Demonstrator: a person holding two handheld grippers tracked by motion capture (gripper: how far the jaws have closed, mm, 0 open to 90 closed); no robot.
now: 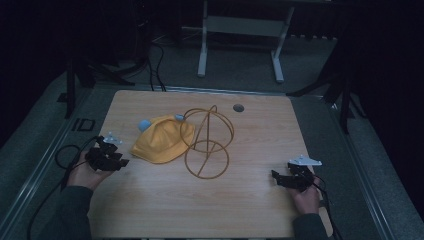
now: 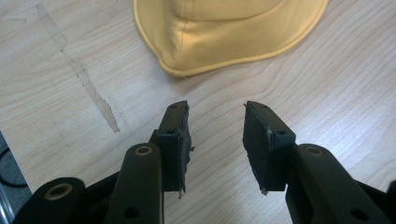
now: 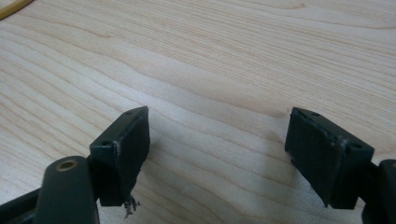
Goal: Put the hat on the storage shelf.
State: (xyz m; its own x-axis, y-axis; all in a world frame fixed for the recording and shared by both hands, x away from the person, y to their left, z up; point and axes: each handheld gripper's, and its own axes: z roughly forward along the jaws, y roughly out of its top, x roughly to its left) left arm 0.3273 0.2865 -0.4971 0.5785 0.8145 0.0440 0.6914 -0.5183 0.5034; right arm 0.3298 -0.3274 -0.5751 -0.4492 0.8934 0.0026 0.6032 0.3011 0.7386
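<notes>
The yellow hat (image 1: 161, 140) lay on the worktop (image 1: 240, 210) touching the wire stand (image 1: 207, 141), and the left tool (image 1: 121, 161), half open and empty just beside its brim, seemingly needed to advance and grip, while the right tool (image 1: 276, 177) waited wide open, empty, well apart.

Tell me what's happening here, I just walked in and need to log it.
A person sits at a table with a tool in each hand. A yellow hat lies beside a wire stand, its brim against the wire. The left tool is near the hat's brim, jaws apart with nothing between them and not touching it. The right tool sits open over bare wood at the table's right, away from both things.
</notes>
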